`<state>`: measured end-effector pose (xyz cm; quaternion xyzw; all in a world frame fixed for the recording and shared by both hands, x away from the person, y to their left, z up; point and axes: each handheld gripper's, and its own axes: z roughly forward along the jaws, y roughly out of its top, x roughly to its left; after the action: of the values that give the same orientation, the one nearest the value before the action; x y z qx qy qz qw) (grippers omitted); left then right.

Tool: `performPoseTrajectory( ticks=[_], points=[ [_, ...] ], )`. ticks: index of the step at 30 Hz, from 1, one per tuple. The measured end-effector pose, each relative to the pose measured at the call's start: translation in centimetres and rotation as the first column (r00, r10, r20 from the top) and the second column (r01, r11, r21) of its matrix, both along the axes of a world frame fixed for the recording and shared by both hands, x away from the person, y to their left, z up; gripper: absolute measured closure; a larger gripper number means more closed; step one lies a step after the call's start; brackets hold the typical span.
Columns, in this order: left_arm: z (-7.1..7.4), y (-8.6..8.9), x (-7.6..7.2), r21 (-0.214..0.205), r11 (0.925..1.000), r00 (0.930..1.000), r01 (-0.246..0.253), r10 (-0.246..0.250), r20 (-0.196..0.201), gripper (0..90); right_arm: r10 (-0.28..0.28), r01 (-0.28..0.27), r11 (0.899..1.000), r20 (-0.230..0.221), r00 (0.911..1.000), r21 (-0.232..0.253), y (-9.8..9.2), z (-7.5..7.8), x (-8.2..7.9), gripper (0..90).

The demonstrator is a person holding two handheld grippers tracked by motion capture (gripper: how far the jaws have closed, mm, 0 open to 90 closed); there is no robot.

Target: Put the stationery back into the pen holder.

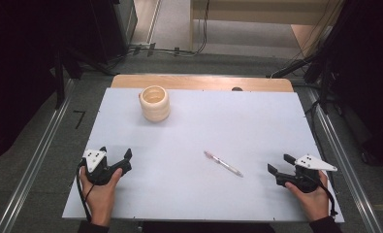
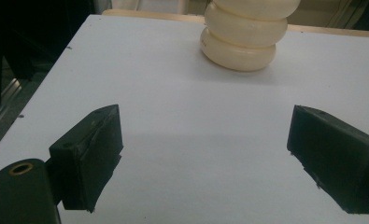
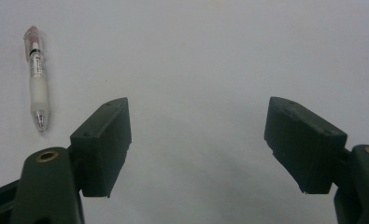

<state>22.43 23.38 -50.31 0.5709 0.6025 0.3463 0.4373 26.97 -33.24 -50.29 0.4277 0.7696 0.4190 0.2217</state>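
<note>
- While nothing is held, the pen point(image 1: 223, 163) lies flat on the white bench point(image 1: 257, 121), somewhat right of the middle and nearer the near edge than the far one, aslant, with one end toward the far left and the other toward the near right corner.
- Seen in the right gripper view, the pen point(image 3: 36, 77) has a clear barrel, a pinkish cap end pointing away and a metal tip pointing back toward the camera; it lies just outside that gripper's left jaw, not between the jaws.
- Near the bench's near right corner, the right gripper point(image 1: 279, 165) rests in a hand point(image 1: 313, 194), released, its jaws spread wide over bare bench and aimed leftward toward the pen, near it yet apart.
- Its own view shows the same gripper point(image 3: 198, 116) with nothing between the jaws.
- By the near left corner, the left gripper point(image 1: 116, 156) sits in the other hand point(image 1: 100, 191), also released, jaws wide and grasping nothing, well apart from the pen.
- From the left gripper view, that gripper point(image 2: 205, 126) points across bare bench toward the cream ridged cup point(image 2: 244, 35).
- Upright near the far edge, left of centre, the cup point(image 1: 154, 103) stands well apart from the pen and both grippers.
</note>
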Motion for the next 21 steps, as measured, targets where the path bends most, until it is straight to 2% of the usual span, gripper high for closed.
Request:
performPoseTrajectory(
  ticks=[21],
  points=[
    [0.0,0.0,0.0,0.005,1.0,1.0,-0.001,0.001,-0.003,10.9,0.028,-0.028,1.0,-0.007,0.9996,-0.011,1.2,-0.2,0.2,21.4]
  ],
)
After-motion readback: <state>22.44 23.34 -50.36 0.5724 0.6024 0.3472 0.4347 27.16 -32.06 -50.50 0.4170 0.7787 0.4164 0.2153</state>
